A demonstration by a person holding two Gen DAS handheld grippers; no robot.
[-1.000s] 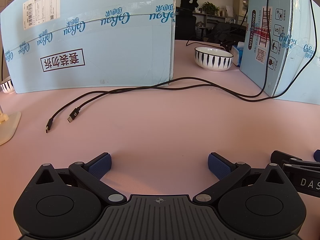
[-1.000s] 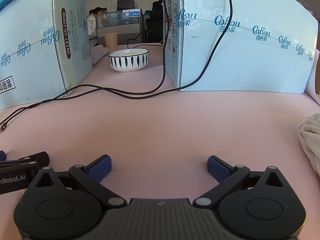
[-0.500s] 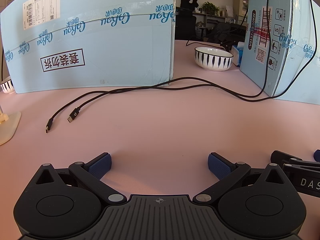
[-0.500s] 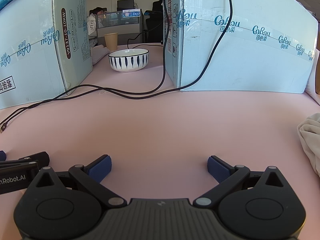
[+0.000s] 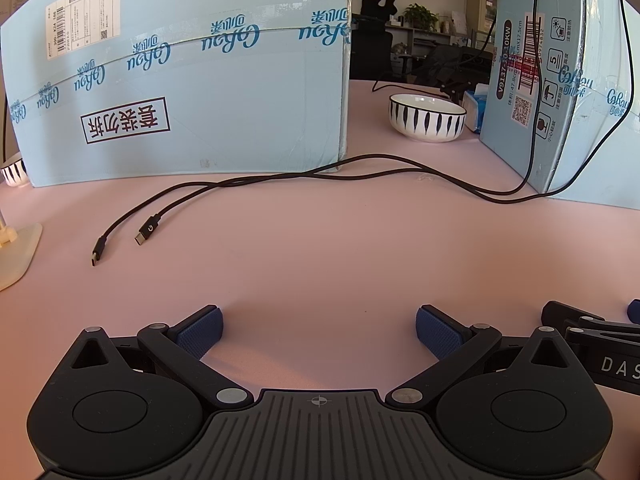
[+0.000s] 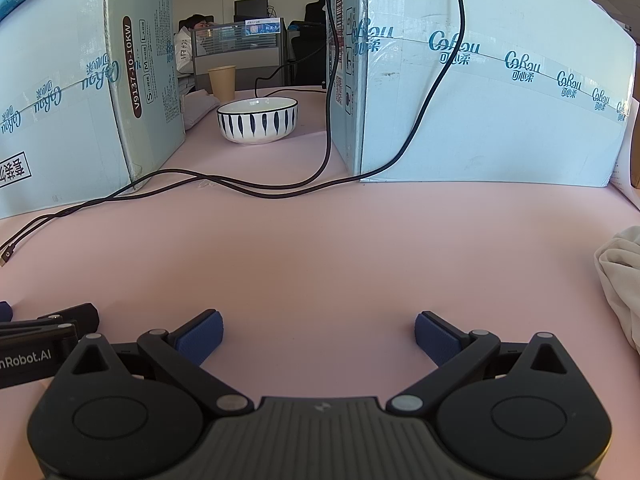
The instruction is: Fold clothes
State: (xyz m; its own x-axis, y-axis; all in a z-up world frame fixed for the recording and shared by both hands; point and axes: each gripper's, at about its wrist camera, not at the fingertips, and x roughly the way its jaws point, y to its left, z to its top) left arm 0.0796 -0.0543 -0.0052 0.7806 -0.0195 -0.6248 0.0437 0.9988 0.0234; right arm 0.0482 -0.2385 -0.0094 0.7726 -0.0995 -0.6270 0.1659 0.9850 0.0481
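At near table (image 6: 320, 240) edge: your left gripper (image 5: 318, 332) and right gripper (image 6: 318, 332) rest jaws apart, empty; cloth (image 6: 616, 280) far right, unreached, so ready for pickup.

A white ceramic bowl with dark stripes (image 5: 427, 118) sits toward the pink table's (image 5: 320, 248) far edge between two pale blue cardboard boxes (image 5: 180, 80), while two black USB cables (image 5: 280, 178) trail across toward the left edge.

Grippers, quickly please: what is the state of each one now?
Left gripper: open, holding nothing.
Right gripper: open, holding nothing; the cream garment lies apart, to its right.
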